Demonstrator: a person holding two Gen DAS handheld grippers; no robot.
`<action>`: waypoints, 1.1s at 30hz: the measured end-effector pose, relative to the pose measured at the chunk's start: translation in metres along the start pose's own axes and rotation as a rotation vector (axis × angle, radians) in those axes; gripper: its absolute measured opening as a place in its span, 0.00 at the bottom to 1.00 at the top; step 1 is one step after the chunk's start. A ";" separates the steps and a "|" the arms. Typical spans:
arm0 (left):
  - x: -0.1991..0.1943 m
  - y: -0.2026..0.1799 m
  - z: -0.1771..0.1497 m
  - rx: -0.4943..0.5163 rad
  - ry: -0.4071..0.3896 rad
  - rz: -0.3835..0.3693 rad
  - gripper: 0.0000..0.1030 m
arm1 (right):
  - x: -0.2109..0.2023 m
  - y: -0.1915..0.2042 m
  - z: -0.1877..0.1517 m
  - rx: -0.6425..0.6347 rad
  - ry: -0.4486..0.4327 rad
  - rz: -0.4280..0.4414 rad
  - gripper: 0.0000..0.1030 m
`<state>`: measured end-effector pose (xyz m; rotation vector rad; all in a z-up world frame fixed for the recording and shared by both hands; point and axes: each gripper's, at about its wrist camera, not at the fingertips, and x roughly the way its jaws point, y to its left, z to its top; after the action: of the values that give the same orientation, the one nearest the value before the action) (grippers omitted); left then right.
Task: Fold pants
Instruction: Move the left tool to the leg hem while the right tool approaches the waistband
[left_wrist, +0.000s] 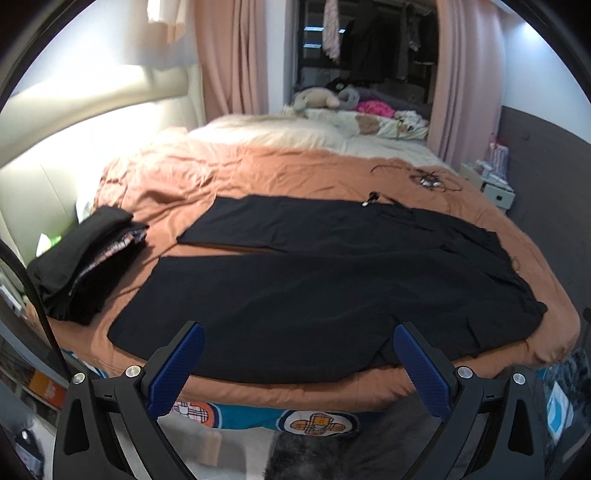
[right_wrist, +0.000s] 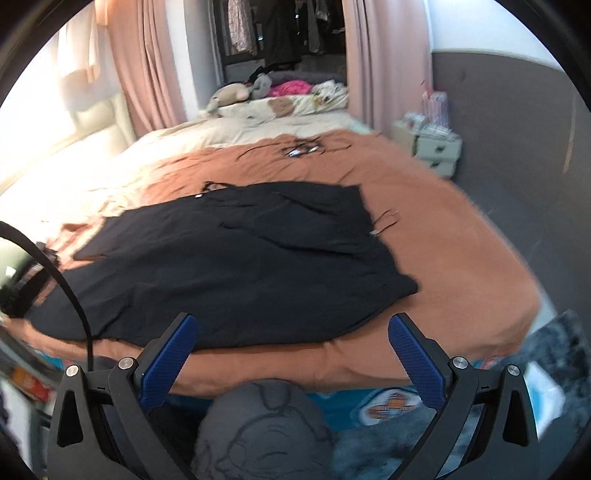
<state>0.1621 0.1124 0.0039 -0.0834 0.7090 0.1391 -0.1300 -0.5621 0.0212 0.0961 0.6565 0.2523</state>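
Note:
Black pants (left_wrist: 314, 280) lie spread flat on the orange bedspread (left_wrist: 258, 173), legs pointing left and waist at the right. In the right wrist view the same pants (right_wrist: 229, 258) fill the bed's near half, waist edge to the right. My left gripper (left_wrist: 299, 336) hovers open over the bed's near edge, just above the nearer leg, holding nothing. My right gripper (right_wrist: 291, 328) is open too, above the near hem of the pants, and is empty. Both sets of blue pads (left_wrist: 177, 369) are apart from the cloth.
A stack of folded dark clothes (left_wrist: 85, 266) sits at the bed's left edge. Black straps with small metal bits (left_wrist: 424, 179) lie beyond the pants. Pillows and soft toys (left_wrist: 321, 99) are at the far end, a small white drawer unit (right_wrist: 436, 149) at the right wall.

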 end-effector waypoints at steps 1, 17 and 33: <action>0.008 0.002 0.002 -0.006 0.018 0.010 1.00 | 0.006 -0.005 0.005 0.009 0.003 -0.021 1.00; 0.105 0.045 -0.001 -0.145 0.176 0.094 1.00 | 0.076 -0.037 0.016 -0.004 0.064 0.016 1.00; 0.120 0.155 -0.037 -0.410 0.179 0.146 0.94 | 0.110 -0.086 0.004 0.138 0.180 0.016 1.00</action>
<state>0.2038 0.2725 -0.1070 -0.4404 0.8571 0.4203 -0.0263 -0.6169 -0.0547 0.2126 0.8518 0.2321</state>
